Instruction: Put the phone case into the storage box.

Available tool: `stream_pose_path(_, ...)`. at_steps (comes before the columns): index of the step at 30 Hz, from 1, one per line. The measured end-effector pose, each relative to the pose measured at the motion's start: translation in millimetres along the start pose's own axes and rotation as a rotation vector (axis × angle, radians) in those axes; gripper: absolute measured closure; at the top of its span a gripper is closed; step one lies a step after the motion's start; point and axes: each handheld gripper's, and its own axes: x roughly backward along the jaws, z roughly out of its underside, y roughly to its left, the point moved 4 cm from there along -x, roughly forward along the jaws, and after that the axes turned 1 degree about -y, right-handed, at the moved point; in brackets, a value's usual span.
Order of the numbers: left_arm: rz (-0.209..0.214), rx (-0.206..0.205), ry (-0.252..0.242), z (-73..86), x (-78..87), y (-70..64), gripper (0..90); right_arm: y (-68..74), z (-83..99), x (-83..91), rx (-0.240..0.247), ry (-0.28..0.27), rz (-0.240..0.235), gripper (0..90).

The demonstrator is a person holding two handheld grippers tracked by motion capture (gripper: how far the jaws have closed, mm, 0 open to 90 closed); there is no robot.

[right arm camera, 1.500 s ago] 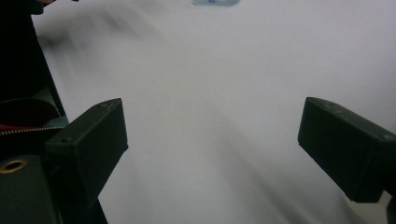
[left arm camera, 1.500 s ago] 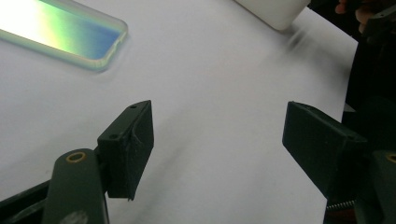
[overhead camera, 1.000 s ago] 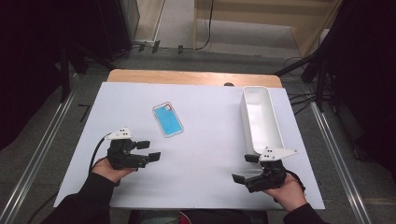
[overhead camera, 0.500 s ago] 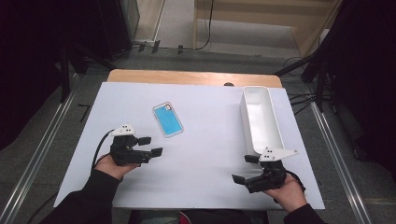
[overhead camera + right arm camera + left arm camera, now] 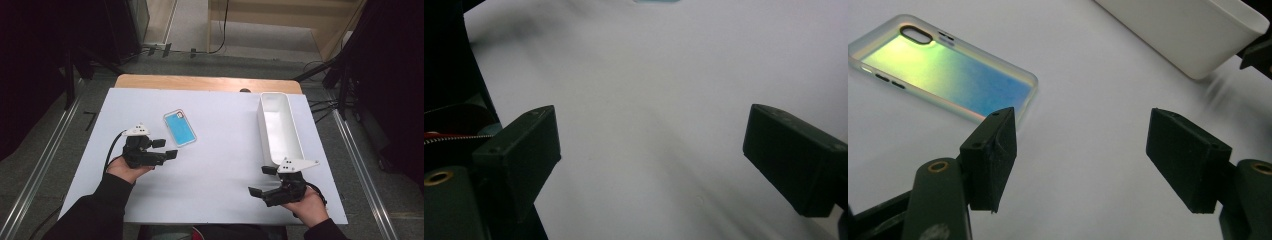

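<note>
A white table (image 5: pixel 215 175) holds a blue phone case (image 5: pixel 179 128), its far end cut off in the left gripper view, and a white bin (image 5: pixel 278 127). The left gripper (image 5: pixel 165 149), jaws wide and empty, has moved nearer the case, now just beside it. The right gripper (image 5: pixel 261 181) is unmoved, jaws wide over bare table.

The high view looked down and forward over the table (image 5: pixel 220 190); each gripper view sat close behind its own fingers, sharing that table.

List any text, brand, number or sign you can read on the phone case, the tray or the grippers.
None is readable.
Translucent blue-green phone case: no print, just a camera cutout.
White rectangular plastic tray: plain walls.
Left gripper and right gripper: black jaws, no markings.
White table sheet: unmarked.
</note>
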Motion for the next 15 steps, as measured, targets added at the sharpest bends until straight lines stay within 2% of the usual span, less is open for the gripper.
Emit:
stream_pose_path(7,-0.010,0.006,-0.030,-11.4,-7.6,5.4,28.2,0.0,0.0,0.1,0.001,-0.001,0.000,7.0)
stream_pose_path(9,-0.018,0.004,-0.017,-14.4,-10.1,6.2,28.1,0.1,0.0,0.2,-0.001,-0.002,0.000,7.0)
stream_pose_path(11,-0.012,0.009,-0.022,-17.5,-12.5,6.6,28.1,0.1,0.0,0.2,0.000,-0.002,0.000,7.0)
stream_pose_path(15,-0.034,0.003,-0.025,-22.5,-18.0,8.6,27.9,-0.3,0.3,0.2,0.000,0.001,0.003,7.0)
